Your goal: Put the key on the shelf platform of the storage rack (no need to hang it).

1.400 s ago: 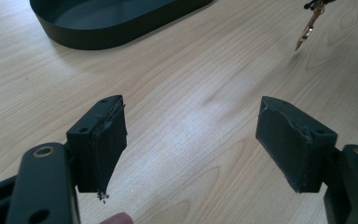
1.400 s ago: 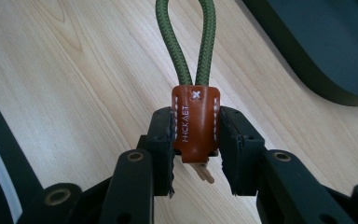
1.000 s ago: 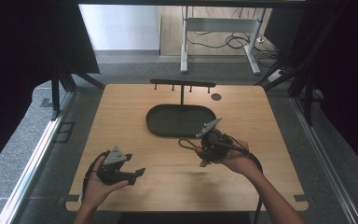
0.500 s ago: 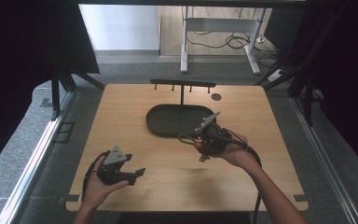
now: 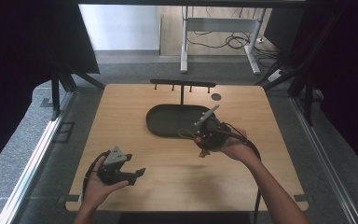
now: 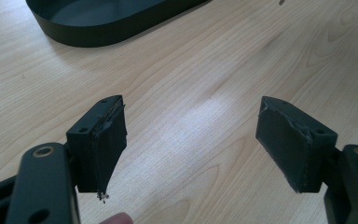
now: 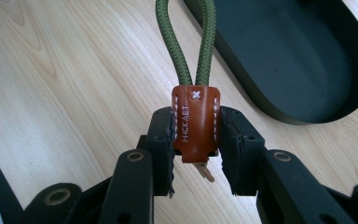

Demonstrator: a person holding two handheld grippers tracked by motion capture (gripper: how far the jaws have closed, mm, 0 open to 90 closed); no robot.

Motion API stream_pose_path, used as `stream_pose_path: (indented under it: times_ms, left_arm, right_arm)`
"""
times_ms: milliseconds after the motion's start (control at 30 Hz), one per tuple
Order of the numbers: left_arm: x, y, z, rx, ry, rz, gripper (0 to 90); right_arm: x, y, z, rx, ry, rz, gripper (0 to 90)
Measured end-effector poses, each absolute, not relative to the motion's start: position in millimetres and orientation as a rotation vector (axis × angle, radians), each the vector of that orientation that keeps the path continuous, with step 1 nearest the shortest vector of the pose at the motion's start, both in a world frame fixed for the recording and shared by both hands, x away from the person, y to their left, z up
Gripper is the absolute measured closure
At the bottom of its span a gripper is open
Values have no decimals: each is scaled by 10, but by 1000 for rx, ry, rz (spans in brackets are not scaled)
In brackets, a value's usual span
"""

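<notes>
Just off the 5 o'clock end of the black oval tray (image 5: 172, 122), the right gripper (image 5: 204, 136) has its jaws clamped on the brown leather tab (image 7: 195, 123) of a green cord loop (image 7: 190, 43), held above the wooden table (image 5: 177, 182). At the table's 7 o'clock corner, the left gripper (image 5: 131, 171) rests in a hand (image 5: 98, 188), jaws wide apart and empty.

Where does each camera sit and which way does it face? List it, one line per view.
High view: above the person's side, looking forward and down at the table; both forearms and claws show.
Left gripper view: on the left claw, open, facing bare wood.
Right gripper view: on the right claw, clamping a leather tab.
Shared: the black tray.
</notes>
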State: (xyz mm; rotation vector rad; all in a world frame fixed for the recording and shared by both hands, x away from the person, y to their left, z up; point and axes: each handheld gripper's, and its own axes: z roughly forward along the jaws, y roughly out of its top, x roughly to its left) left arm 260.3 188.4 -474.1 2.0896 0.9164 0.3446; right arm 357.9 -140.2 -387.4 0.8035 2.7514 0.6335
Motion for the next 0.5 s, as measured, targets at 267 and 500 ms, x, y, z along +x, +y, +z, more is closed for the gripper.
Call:
stream_pose_path:
  times_ms: [267, 500]
  left_arm:
    - [2603, 1889, -4742, 2088, 916, 342, 246]
    - [2603, 1894, -4739, 2086, 919, 342, 246]
  right_arm:
    - [3671, -1403, -3827, 805, 2759, 629, 670]
    - [3733, -1398, -3793, 799, 2785, 641, 670]
